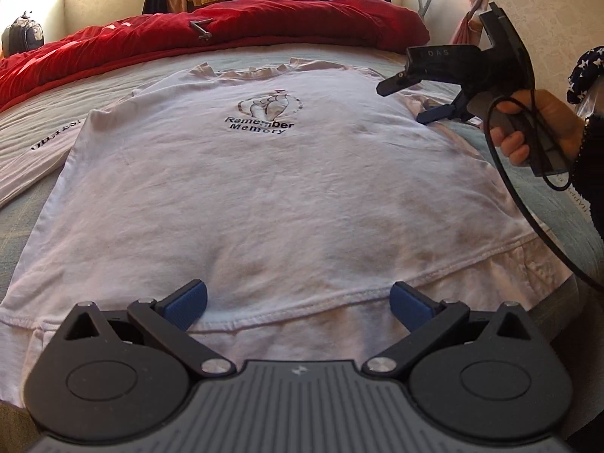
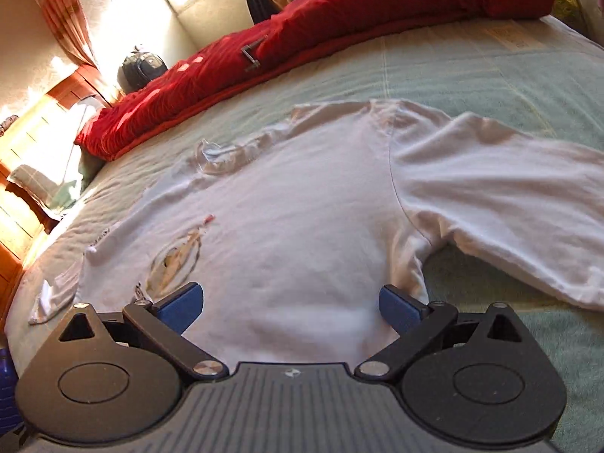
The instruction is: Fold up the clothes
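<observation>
A white T-shirt (image 1: 264, 188) with a "Remember Memory" print lies flat, front up, on the bed. My left gripper (image 1: 298, 304) is open and empty just above the shirt's bottom hem. My right gripper (image 2: 290, 307) is open and empty over the shirt's chest, near the right armpit; the right sleeve (image 2: 509, 204) spreads out to the right. The right gripper also shows in the left wrist view (image 1: 411, 102), held by a hand at the shirt's right shoulder, jaws apart.
The bed (image 1: 22, 120) has a pale green cover. A red duvet (image 1: 226, 34) is bunched along the far side, with a small metal object (image 1: 202, 28) on it. A backpack (image 1: 22, 34) sits far left. Clothes hang by the window.
</observation>
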The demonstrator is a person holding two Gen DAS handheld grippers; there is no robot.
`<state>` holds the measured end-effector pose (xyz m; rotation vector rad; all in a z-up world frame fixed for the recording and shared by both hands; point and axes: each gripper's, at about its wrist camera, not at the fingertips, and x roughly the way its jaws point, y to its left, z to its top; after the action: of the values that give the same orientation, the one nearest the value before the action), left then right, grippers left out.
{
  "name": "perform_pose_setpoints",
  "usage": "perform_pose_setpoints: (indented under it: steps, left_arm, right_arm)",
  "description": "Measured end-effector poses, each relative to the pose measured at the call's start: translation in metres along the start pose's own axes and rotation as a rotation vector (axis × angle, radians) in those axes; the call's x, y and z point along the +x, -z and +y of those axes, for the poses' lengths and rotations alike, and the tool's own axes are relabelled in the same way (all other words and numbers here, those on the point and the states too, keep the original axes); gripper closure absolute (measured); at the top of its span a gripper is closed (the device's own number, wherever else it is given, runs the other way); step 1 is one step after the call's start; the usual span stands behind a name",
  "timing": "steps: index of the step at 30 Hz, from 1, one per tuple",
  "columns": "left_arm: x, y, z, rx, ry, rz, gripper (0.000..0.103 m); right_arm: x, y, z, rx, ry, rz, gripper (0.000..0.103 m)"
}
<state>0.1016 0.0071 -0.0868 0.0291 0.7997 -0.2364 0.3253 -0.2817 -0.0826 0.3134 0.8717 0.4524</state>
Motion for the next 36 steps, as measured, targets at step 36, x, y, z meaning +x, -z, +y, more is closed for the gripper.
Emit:
perform_pose_setpoints:
  steps: [36]
  left_arm:
    - [-0.071,0.000,0.127,-0.094,-0.035,-0.166,0.001]
  right_arm:
    - [-0.045,0.150,0.106,-0.263,0.246,-0.030,0.000]
